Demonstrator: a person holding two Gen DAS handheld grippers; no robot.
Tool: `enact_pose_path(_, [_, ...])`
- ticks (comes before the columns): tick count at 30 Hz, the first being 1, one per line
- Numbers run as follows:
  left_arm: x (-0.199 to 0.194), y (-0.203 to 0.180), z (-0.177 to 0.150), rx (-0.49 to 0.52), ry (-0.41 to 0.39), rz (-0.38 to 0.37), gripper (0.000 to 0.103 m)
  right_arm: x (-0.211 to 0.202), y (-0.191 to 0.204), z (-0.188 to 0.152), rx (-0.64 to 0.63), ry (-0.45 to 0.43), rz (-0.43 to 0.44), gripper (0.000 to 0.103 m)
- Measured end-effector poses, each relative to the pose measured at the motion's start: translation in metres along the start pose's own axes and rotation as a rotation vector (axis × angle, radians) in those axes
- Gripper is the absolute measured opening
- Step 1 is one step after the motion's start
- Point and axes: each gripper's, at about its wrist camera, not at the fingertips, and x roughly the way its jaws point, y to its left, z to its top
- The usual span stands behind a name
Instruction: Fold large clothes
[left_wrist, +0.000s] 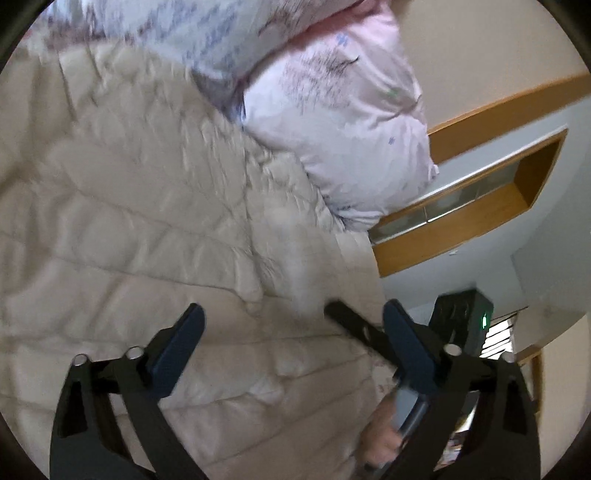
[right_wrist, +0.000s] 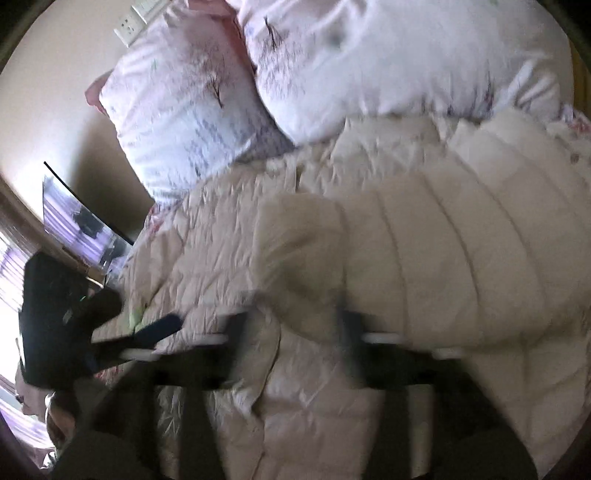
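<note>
While the left wrist view is looking along the left gripper (left_wrist: 291, 314), its jaws are standing wide with nothing between them, hovering over the cream quilted coat (left_wrist: 140, 206) that is lying on the bed and running away toward the floral pillows (left_wrist: 340, 122), with the right gripper's (left_wrist: 369, 334) finger poking in just beside it. Seen from the right wrist view, the right gripper (right_wrist: 291, 328) is smearing badly with motion, yet its jaws are probably parted and empty, poised above a folded-over sleeve (right_wrist: 406, 240) whose long axis is stretching rightward, so this hand is sitting nearer that fold, while the left gripper (right_wrist: 147, 336) is reaching in at the coat's left edge and the coat's lower part is being hidden behind the dark fingers.
</note>
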Motion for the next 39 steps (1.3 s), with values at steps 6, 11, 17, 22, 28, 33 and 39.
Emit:
enact_pose_path(6, [0.041, 0.008, 0.003, -0.109, 0.073, -0.004, 0.078, -0.047, -0.044, -0.019, 0.220, -0.045, 0.076, 0.085])
enact_pose_path(11, [0.066, 0.000, 0.003, -0.108, 0.115, -0.006, 0.059, -0.069, -0.109, -0.031, 0.497, -0.081, 0.082, 0.085])
enact_pose_path(17, [0.086, 0.013, 0.009, -0.140, 0.109, 0.024, 0.007, -0.067, -0.149, -0.033, 0.635, -0.148, 0.048, 0.081])
enact_pose_path(22, [0.074, 0.013, 0.018, -0.091, 0.024, 0.065, 0.002, -0.066, -0.159, -0.027, 0.661, -0.198, 0.071, 0.076])
enact_pose_path(28, [0.035, 0.013, 0.027, -0.046, -0.102, 0.096, 0.002, -0.063, -0.159, -0.023, 0.674, -0.211, 0.073, 0.076])
enact_pose_path(33, [-0.009, 0.029, 0.031, -0.037, -0.201, 0.147, 0.002, -0.058, -0.154, -0.022, 0.675, -0.208, 0.065, 0.075])
enact_pose_path(39, [-0.028, 0.050, 0.029, -0.057, -0.232, 0.210, 0.000, -0.048, -0.150, -0.011, 0.656, -0.204, 0.016, 0.064])
